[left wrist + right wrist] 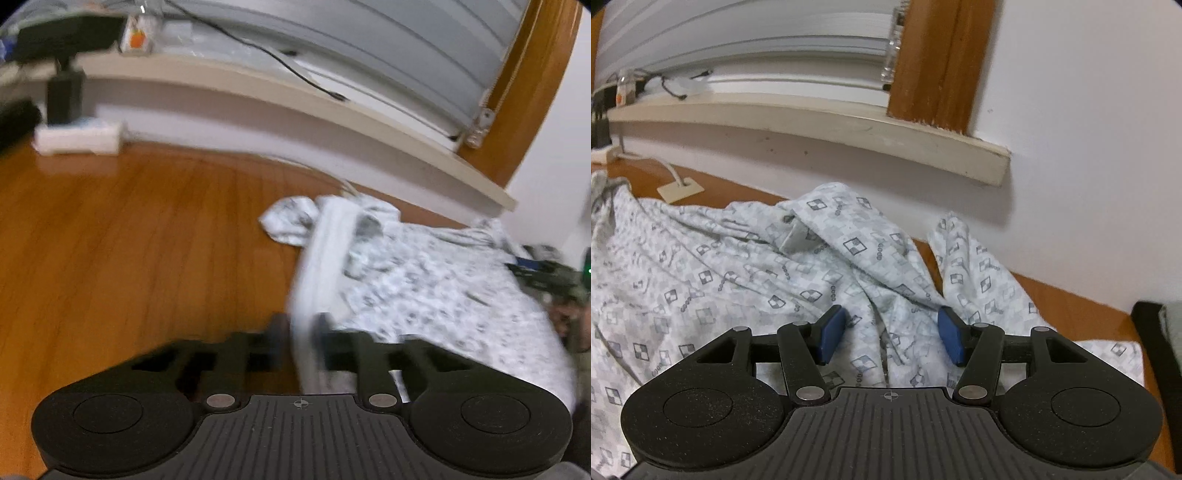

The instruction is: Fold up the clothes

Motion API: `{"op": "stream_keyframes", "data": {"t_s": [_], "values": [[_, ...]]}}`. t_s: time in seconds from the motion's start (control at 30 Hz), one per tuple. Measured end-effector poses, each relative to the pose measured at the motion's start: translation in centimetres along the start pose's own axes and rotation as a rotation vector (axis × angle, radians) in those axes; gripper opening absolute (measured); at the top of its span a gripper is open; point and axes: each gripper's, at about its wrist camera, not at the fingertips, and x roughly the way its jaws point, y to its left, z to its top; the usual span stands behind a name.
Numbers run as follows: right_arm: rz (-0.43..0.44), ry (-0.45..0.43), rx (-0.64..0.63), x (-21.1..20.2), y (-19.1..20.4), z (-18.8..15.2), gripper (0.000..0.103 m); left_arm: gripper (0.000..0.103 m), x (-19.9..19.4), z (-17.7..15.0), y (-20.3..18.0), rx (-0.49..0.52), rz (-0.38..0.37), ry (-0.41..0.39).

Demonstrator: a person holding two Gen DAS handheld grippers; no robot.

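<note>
The fingers (275, 341) of the left gripper (301, 341) are closed on a white band of the patterned garment (424, 288), which passes up between them; this view is blurred. The garment lies crumpled on the wooden desk (129, 240), to the right, near the wall. The right gripper (892, 336) hovers over the same cloth with its blue fingers (833, 334) apart and holding nothing; folds of fabric lie below them. Far behind runs a cream window ledge (812, 125), and a white power strip (77, 138) lies at the far left.
</note>
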Motion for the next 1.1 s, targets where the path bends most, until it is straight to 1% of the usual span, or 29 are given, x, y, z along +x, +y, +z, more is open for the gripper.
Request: {"op": "stream_keyframes", "data": {"t_s": [0.07,0.17,0.23,0.3,0.4,0.43,0.5,0.57,0.6,0.63,0.67,0.7,0.77,0.8,0.87,0.93,1.03,1.07,1.1], "values": [[-0.003,-0.001,-0.004,0.0,0.0,0.0,0.055,0.002,-0.5,-0.1,-0.2,0.013,0.003,-0.009],[-0.004,-0.001,-0.006,0.0,0.0,0.0,0.055,0.002,-3.0,0.3,-0.8,0.039,0.024,-0.064],[-0.003,-0.006,-0.015,-0.1,0.1,0.0,0.055,0.002,-5.3,0.9,-1.1,0.045,0.047,-0.118],[0.003,-0.009,-0.025,-0.1,0.2,0.0,0.055,0.002,-8.2,1.7,-1.4,0.048,0.040,-0.176],[0.014,-0.013,-0.031,-0.3,0.4,-0.1,0.055,0.002,-12.1,2.9,-2.9,0.083,0.028,-0.250],[0.013,-0.012,-0.030,-0.3,0.5,0.0,0.055,0.002,-12.4,3.1,-3.1,0.099,0.038,-0.243],[0.008,-0.003,-0.033,-0.2,0.6,0.0,0.055,0.002,-9.7,3.3,-2.6,0.132,0.104,-0.115],[0.008,-0.001,-0.032,-0.1,0.6,0.0,0.055,0.002,-6.3,2.5,-1.6,0.149,0.172,0.033],[0.007,-0.002,-0.032,-0.1,0.5,0.0,0.055,0.002,-5.5,2.0,-1.3,0.151,0.175,0.070],[0.004,-0.002,-0.036,-0.2,0.6,0.0,0.055,0.002,-5.5,1.7,-1.0,0.137,0.155,0.077],[-0.001,-0.002,-0.044,-0.2,0.8,0.0,0.055,0.003,-5.8,1.7,-0.9,0.121,0.138,0.065],[-0.005,-0.003,-0.051,-0.2,0.9,0.0,0.055,0.005,-6.3,1.8,-1.2,0.123,0.136,0.045],[-0.002,-0.001,-0.052,-0.1,0.8,0.0,0.055,0.014,-6.9,2.1,-1.7,0.137,0.137,0.015],[0.003,-0.001,-0.046,-0.1,0.7,0.1,0.055,0.016,-7.1,2.3,-2.0,0.142,0.136,0.005],[0.008,-0.001,-0.040,-0.1,0.5,0.1,0.055,0.025,-7.0,2.5,-2.7,0.156,0.132,-0.006],[0.002,-0.003,-0.047,-0.1,0.6,0.1,0.055,0.027,-6.2,2.2,-3.3,0.155,0.120,-0.002],[-0.012,-0.007,-0.066,-0.1,0.9,0.1,0.055,0.027,-4.5,1.4,-4.0,0.148,0.099,0.017],[-0.015,-0.007,-0.070,-0.1,0.9,0.1,0.055,0.035,-3.6,1.0,-4.1,0.145,0.097,0.029],[-0.017,-0.008,-0.073,-0.1,1.0,0.1,0.055,0.040,-2.8,0.7,-4.2,0.142,0.096,0.041]]}}
